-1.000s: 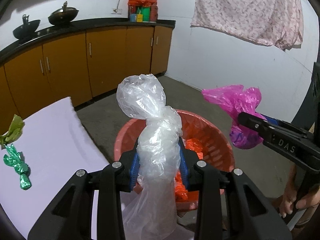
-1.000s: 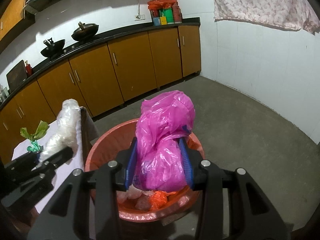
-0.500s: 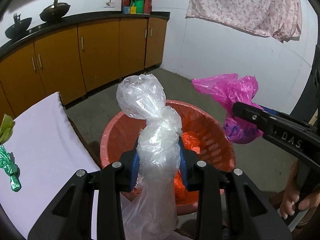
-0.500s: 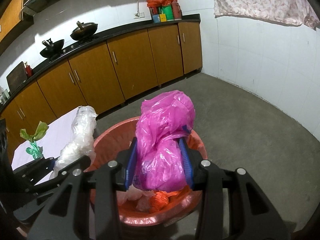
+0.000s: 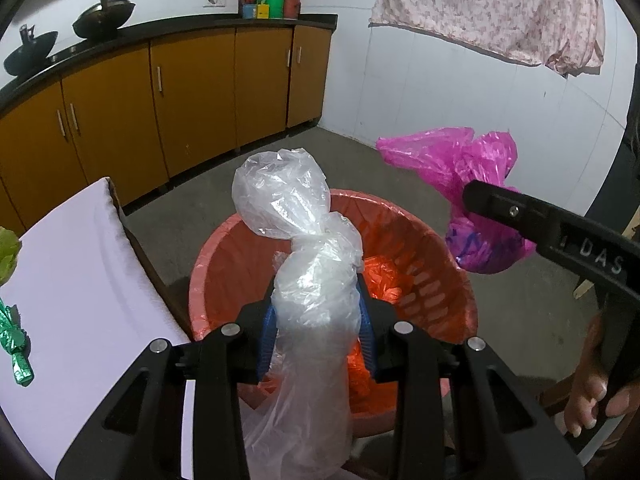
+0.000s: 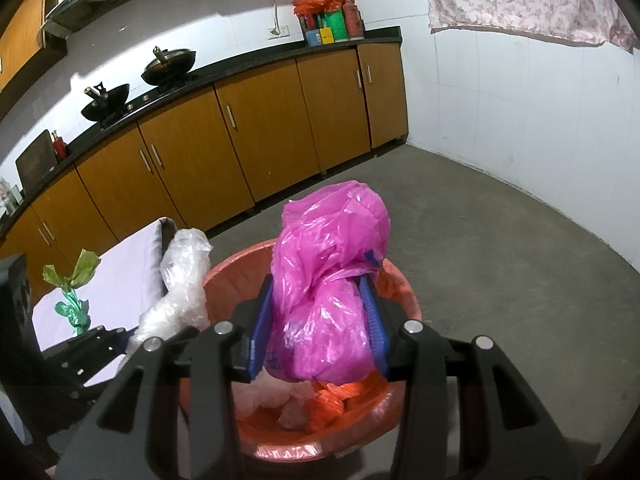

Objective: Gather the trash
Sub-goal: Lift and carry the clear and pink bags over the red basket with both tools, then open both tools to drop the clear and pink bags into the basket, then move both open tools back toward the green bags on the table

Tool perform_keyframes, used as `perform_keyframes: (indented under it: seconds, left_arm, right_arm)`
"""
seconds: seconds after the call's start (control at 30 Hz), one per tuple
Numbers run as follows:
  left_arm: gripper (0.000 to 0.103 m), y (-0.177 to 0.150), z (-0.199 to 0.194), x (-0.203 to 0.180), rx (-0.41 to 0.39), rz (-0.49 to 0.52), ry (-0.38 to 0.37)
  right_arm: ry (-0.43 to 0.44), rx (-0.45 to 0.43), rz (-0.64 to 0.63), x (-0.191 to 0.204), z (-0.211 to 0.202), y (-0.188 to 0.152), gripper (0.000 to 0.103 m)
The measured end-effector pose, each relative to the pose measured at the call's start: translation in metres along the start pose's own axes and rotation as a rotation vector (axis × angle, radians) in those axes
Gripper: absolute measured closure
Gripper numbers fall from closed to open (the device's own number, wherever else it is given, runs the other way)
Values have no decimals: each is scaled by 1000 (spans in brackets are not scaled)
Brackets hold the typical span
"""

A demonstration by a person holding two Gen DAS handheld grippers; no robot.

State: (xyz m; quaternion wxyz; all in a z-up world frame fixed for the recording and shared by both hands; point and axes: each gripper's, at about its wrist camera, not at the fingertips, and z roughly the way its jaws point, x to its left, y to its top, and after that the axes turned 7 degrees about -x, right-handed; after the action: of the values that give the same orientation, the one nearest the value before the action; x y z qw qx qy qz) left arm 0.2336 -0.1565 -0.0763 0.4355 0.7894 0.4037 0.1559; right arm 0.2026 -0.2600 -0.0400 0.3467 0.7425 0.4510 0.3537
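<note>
My left gripper (image 5: 318, 316) is shut on a clear plastic bag (image 5: 308, 264) and holds it over the near rim of a red basket (image 5: 424, 248) lined with an orange bag. My right gripper (image 6: 320, 316) is shut on a pink plastic bag (image 6: 328, 280) and holds it above the same basket (image 6: 400, 280). The pink bag (image 5: 476, 200) also shows in the left wrist view at the basket's right side. The clear bag (image 6: 180, 280) shows in the right wrist view at the basket's left rim. Orange and pale trash (image 6: 328, 396) lies inside the basket.
A white-topped table (image 5: 80, 280) stands left of the basket, with a green foil wrapper (image 5: 14, 344) and a light green scrap (image 6: 76, 272) on it. Brown kitchen cabinets (image 6: 260, 120) run along the back. A floral cloth (image 5: 492, 8) hangs on the right wall. Grey floor surrounds the basket.
Both grippers have moved nearer to the basket with their bags. The clear bag now sits closer to the basket's rim in the right wrist view.
</note>
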Motion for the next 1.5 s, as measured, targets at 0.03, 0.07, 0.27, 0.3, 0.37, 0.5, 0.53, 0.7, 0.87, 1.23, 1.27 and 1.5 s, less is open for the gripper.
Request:
perform_keyframes:
  seconds: [0.03,0.07,0.27,0.3,0.37,0.5,0.53,0.7,0.87,1.23,1.27,1.5]
  left_arm:
    - [58,-1,2,0,4,0,-6]
    - [55,-1,4,0,12,-1,-10]
    - [44,-8,11,3,37,-1,-12]
    - [44,-9,11,6,40,-9,-7]
    - [44,-11,8,13,39,-28,4]
    - [44,-12,-2,28,23,-63,42]
    - [43,-12,-5,32,17,-72,51]
    - [37,-18,-31,57,-31,-122,117]
    - [34,-33,-73,98,-81,-167,234]
    - [28,-90,-180,237,-118,-322,630]
    - [28,-96,-190,252,-123,-343,663]
    - [21,-118,-226,310,-139,-384,805]
  right_arm:
    - [7,-2,10,-1,1,0,56]
    - [16,-3,16,-2,1,0,51]
    - [21,-4,37,-10,3,-2,37]
    - [19,-3,42,-12,3,-2,36]
    - [11,-5,56,-17,2,-2,36]
    - [-2,-11,62,-20,1,1,36]
    - [-1,-13,61,-19,1,1,36]
    - [36,-10,26,3,2,-1,36]
    - [137,22,-46,54,8,-10,36]
    - [405,144,-241,220,30,-48,36]
    - [428,161,-263,239,33,-54,36]
    - [514,227,-369,329,56,-86,36]
